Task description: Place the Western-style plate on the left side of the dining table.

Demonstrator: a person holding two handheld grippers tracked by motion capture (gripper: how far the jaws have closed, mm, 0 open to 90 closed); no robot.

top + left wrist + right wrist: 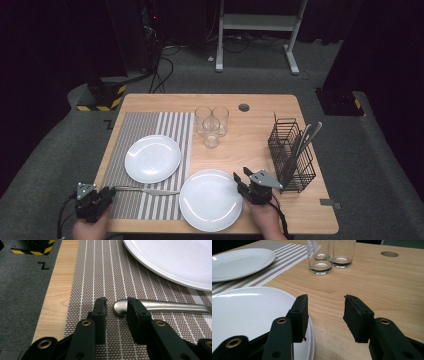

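**Releasing knife on placemat, left side**

Left gripper (117, 307) sitting at the near-left corner of the bench (280, 107), jaws parted slightly with the rounded handle end of the knife (162, 307) between them. Gap visible between the left pad and the handle; right jaw covering its side of the handle, contact there impossible to tell. Reading as a let-go, not a pinch. Right gripper (325, 315) standing spread and empty, one jaw over the rim of the near plate (242, 312), the other over bare wood.

Doing it well, as a judgement: opening the left jaws a little wider before backing off, so neither pad drags the handle; withdrawing straight back along the knife's line, low lift first; keeping the right gripper off the plate rim.

Knife: plain brushed metal, dull grey sheen, one piece, handle end rounded and thick. Lying flat on the striped placemat (150, 125), handle toward the left gripper, blade pointing at the near plate, just in front of the far plate (152, 158) and apart from it.

Glasses (211, 125) and cutlery rack (291, 155) well apart.
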